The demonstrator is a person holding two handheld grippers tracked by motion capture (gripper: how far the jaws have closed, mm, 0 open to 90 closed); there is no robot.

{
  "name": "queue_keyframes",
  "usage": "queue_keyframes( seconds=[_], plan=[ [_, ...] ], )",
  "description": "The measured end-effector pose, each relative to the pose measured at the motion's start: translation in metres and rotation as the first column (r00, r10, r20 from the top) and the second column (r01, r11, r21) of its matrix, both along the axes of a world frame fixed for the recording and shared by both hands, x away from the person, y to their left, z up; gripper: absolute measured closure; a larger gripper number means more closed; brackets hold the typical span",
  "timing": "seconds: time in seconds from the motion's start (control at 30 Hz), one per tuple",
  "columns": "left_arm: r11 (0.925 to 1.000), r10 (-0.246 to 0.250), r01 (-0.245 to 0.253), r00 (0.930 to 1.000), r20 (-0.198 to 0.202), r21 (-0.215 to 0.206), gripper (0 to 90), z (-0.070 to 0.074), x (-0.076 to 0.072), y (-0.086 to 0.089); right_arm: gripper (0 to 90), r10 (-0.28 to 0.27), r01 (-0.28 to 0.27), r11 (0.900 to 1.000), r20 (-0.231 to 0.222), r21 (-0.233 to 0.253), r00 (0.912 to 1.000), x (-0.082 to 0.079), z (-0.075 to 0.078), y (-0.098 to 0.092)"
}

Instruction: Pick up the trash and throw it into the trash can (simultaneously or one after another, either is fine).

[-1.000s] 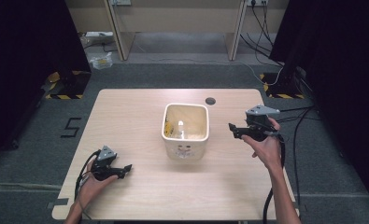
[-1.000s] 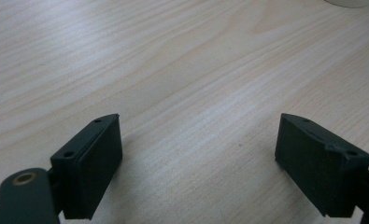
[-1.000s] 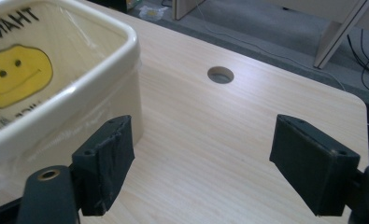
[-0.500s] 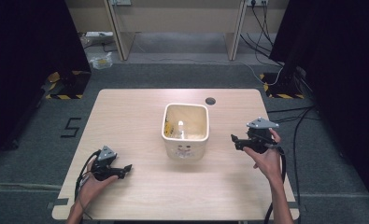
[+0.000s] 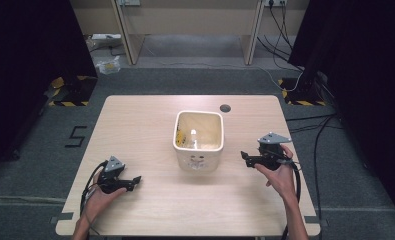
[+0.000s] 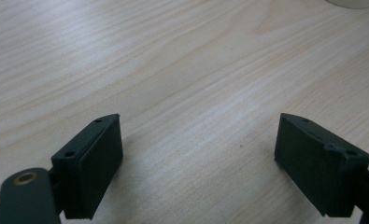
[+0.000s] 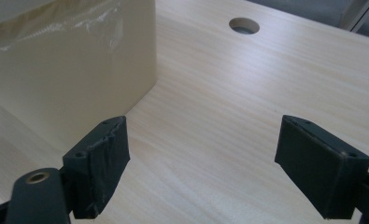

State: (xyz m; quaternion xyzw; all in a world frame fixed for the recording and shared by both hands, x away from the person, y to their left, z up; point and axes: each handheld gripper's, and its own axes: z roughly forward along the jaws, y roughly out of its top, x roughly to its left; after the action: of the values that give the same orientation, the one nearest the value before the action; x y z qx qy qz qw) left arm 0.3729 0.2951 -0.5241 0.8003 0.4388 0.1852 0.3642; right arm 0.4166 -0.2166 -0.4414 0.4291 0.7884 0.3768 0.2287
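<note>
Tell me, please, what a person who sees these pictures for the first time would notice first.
The eye goes first to the cream square bin standing in the middle of the wooden table, with something small and yellow inside it. Next come the two hand-held grippers: the left gripper low near the table's front left, and the right gripper just to the right of the bin, both with fingers wide apart and holding nothing. A round hole lies behind the bin.

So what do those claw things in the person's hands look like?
Both are black. The left gripper and right gripper each carry a grey three-cornered plate on top and trail a black cable. Up close, each has two flat, blocky black jaws with small screw holes. The forearms look bare, no sleeves.
</note>
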Motion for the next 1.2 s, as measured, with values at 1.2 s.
queue_keyframes(
  seconds=[1.2],
  plan=[
    [1.0, 0.0, 0.0, 1.0, 0.0, 0.002, 14.4, 0.0, 0.0, 0.0, 17.5, -0.043, 0.043, 0.999, -0.075, -0.001, 0.9962, -0.036, -0.042, -0.009]
  ],
)
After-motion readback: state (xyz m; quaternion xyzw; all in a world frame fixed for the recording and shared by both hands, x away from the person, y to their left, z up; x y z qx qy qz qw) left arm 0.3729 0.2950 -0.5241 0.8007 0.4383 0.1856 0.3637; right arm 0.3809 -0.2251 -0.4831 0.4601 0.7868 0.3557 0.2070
